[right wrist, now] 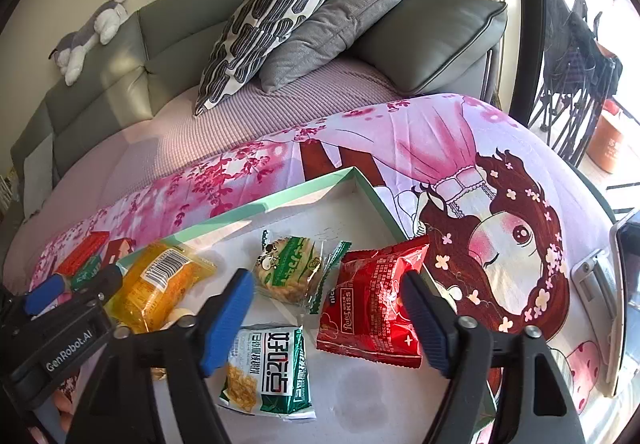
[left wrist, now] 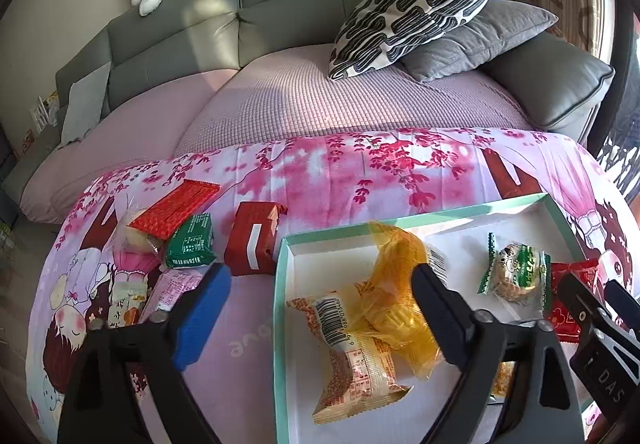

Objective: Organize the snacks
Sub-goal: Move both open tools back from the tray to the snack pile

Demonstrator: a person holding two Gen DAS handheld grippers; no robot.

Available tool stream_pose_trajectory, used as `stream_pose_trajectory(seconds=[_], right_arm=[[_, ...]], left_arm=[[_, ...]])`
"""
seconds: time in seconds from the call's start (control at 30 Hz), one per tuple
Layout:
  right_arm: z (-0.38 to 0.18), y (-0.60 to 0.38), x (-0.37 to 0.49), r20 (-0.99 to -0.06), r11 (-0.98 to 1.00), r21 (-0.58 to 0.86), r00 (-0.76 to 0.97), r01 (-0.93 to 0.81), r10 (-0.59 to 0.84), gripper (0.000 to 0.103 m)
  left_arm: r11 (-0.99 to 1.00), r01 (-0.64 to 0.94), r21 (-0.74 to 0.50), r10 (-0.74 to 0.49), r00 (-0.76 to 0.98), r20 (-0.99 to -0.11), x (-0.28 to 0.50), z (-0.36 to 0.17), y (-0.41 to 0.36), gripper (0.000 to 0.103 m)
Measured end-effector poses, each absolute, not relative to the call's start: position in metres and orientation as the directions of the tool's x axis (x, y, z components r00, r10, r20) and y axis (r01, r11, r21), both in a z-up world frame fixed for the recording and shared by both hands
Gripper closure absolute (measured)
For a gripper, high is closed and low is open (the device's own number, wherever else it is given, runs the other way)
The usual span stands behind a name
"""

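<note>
Hovering over the tray (right wrist: 372, 189), both your grippers wide open.
Left gripper (left wrist: 320, 280) and right gripper (right wrist: 328, 296) hold nothing; red packet (right wrist: 372, 308) sits on the rim.

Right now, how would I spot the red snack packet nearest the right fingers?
Find the mint-rimmed tray on the pink cartoon cloth. At its right edge lies the red packet, partly over the rim. It is the tray's only shiny red wrapper; its neighbours are green or yellow.
</note>
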State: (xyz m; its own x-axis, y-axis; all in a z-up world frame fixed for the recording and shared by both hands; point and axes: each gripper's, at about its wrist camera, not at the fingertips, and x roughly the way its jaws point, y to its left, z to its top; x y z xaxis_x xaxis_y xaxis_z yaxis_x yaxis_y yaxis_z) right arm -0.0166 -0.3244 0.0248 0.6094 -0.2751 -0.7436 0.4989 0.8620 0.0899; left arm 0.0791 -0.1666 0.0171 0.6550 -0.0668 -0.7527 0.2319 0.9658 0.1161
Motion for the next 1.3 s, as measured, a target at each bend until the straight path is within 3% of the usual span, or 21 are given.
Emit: stream_pose_trajectory(seconds=[0.23,0.5,0.7,1.3], right_arm=[[0.025,-0.322,-0.016,-0.735,0.869,0.058,0.610,0.491,-0.296,0.000],[0.024,-0.319,-0.015,-0.728,0.874,0.034,0.611,0.485,-0.311,0.000],[0.027,-0.319,-0.017,-0.710,0.870,0.104,0.648,0.483,-0.275,0.000],[0.034,-0.285,-0.005,-0.697,0.901,0.109,0.678,0.420,-0.232,0.000]], left_arm=[[0.973,0.208,0.098,-0.064,0.654,-0.754,0.083,0.016,-0.160,0.006],[0.975,0.207,0.077,-0.079,0.651,-0.755,0.084,0.015,-0.156,0.006],[0.978,0.205,0.050,-0.099,0.656,-0.748,0.083,0.020,-0.147,0.006],[0.997,0.072,0.002,-0.048,0.683,-0.729,0.090,0.027,-0.076,0.006]])
